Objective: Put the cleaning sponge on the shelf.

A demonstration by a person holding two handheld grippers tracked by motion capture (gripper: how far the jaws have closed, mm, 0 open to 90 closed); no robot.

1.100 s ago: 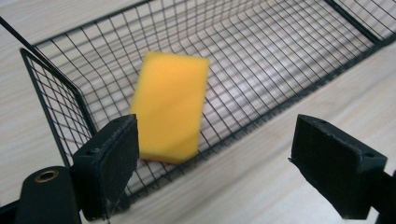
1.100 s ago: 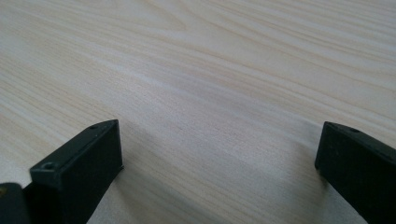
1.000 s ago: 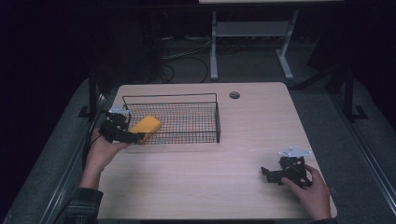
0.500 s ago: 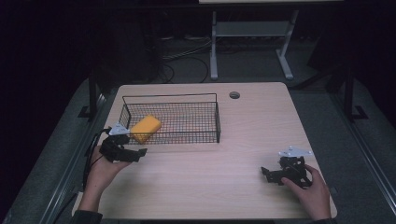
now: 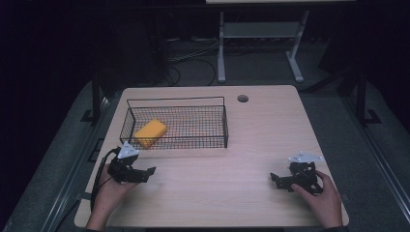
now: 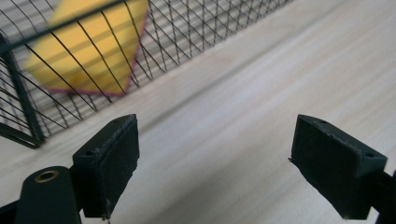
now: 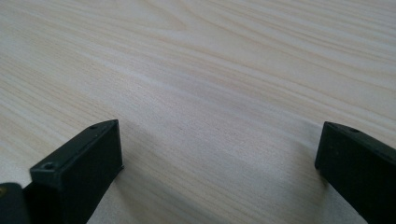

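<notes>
A yellow sponge (image 5: 150,133) lies at the left end of the wire basket (image 5: 212,102), upper left on the worktop (image 5: 217,193), while the left hand-held gripper (image 5: 146,173) and right hand-held gripper (image 5: 274,179) rest empty below, jaws apart, apparently parked.

A yellow sponge (image 5: 150,133) is lying in a black wire basket (image 5: 177,141) on the pale wood-grain table (image 5: 232,193)

One black wire basket (image 5: 177,123) is counted on one wooden table (image 5: 241,193), one yellow sponge (image 5: 150,133) inside it; two grippers are seen, left (image 5: 145,173) and right (image 5: 276,180)
</notes>
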